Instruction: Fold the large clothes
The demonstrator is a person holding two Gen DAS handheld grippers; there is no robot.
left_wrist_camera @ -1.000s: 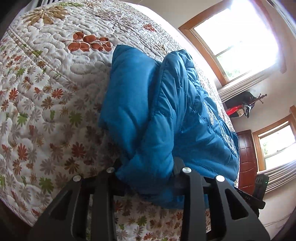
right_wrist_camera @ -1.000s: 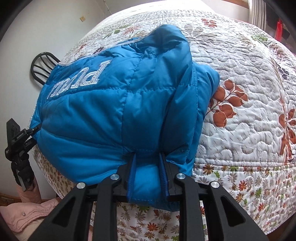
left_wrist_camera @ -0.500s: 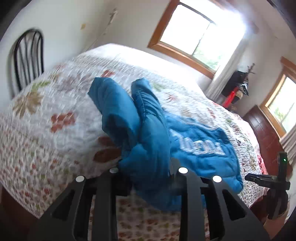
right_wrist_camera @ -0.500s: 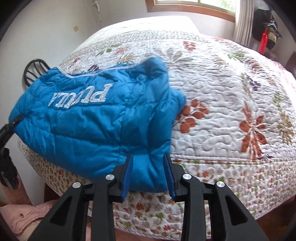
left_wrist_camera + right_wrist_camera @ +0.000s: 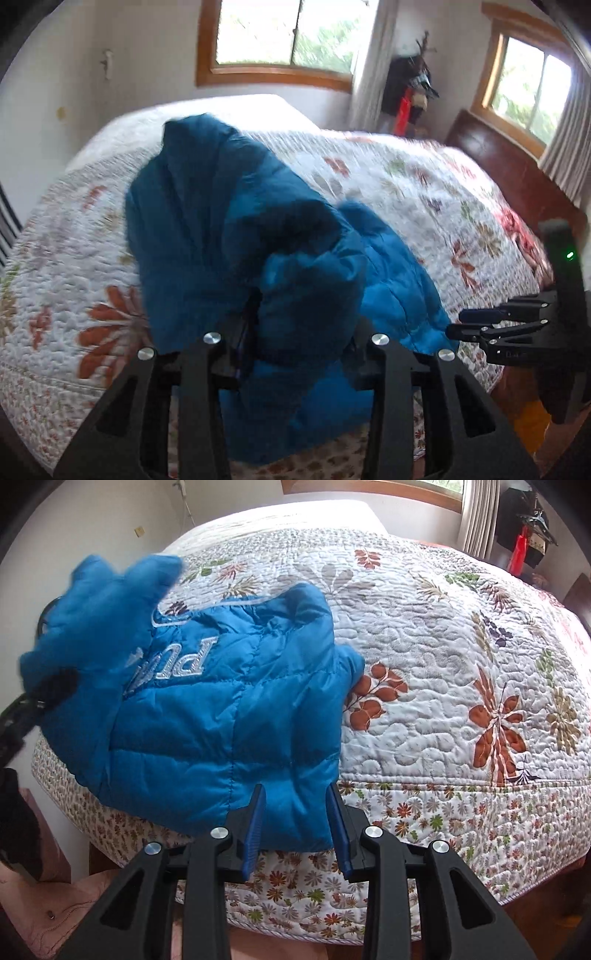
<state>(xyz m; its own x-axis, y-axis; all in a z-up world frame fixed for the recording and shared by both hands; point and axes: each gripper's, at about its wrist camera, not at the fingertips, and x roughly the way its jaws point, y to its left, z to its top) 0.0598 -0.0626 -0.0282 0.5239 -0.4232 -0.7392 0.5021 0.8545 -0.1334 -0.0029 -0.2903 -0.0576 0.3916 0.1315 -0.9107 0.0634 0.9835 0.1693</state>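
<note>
Bed quilt (image 5: 443,686) has loads of free room to the right. Blue jacket (image 5: 221,716) sits at the near-left edge; left gripper (image 5: 299,354) clenches a lifted bunch, jaws just widened, right gripper (image 5: 295,823) pinches the hem.

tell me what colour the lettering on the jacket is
Silvery white lettering, clearest in the right wrist view.

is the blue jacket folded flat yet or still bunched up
Bunched. One end of the jacket is lifted in the left gripper; the rest lies on the bed.
</note>
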